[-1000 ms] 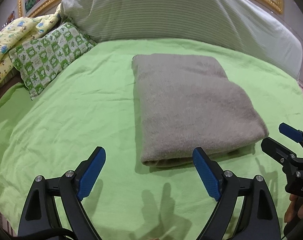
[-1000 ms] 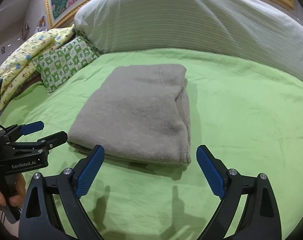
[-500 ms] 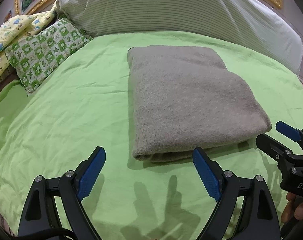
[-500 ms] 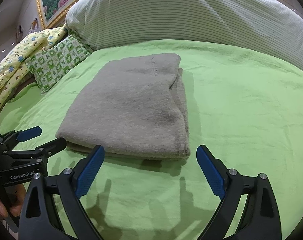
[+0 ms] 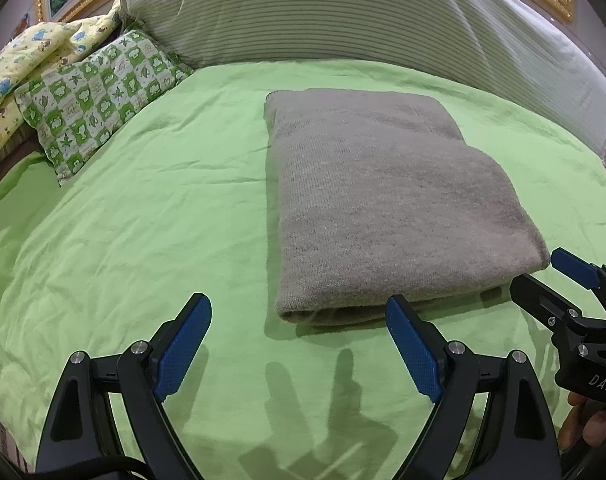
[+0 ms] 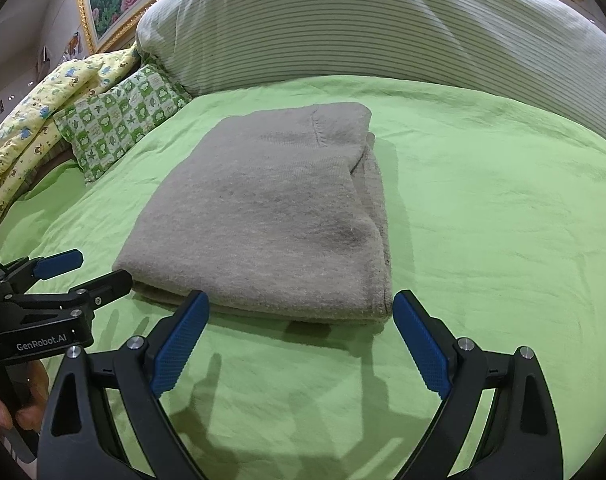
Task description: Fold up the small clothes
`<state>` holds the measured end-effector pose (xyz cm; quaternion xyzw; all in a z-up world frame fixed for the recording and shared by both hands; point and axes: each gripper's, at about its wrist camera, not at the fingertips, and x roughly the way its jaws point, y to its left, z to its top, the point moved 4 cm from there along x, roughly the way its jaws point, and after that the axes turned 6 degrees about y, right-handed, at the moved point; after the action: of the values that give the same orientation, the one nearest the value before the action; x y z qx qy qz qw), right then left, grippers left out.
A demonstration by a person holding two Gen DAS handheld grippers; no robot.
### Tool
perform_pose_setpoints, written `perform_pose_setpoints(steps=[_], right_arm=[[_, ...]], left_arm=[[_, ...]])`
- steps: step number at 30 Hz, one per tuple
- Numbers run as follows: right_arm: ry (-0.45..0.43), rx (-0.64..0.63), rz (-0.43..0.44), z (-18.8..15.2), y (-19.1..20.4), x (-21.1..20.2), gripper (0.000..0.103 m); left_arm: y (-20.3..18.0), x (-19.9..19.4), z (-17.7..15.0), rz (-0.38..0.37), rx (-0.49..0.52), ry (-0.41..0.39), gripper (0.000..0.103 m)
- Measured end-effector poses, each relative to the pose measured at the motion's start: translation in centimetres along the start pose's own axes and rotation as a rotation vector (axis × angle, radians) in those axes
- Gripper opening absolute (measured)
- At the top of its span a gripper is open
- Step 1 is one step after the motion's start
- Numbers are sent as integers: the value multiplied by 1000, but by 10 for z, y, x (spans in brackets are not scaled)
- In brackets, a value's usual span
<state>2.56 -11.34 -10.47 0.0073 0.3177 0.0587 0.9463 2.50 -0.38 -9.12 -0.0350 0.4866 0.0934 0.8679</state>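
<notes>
The grey knit garment (image 5: 387, 208) lies folded into a thick rectangle on the green bedsheet (image 5: 143, 220); folding looks nearly finished. Left tongs (image 5: 299, 344) and right tongs (image 6: 299, 340) hover wide, empty.

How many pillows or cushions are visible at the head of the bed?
2: a large striped pillow across the back, and a green checked cushion at the back left beside it. The yellow printed fabric further left may hide more.
</notes>
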Motion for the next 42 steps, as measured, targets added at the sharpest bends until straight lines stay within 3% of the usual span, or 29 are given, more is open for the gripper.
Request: perform_pose_setpoints(steps=[42], right_arm=[[1, -1, 3, 10, 2, 0, 94]], left_arm=[[5, 2, 8, -15, -1, 12, 89]])
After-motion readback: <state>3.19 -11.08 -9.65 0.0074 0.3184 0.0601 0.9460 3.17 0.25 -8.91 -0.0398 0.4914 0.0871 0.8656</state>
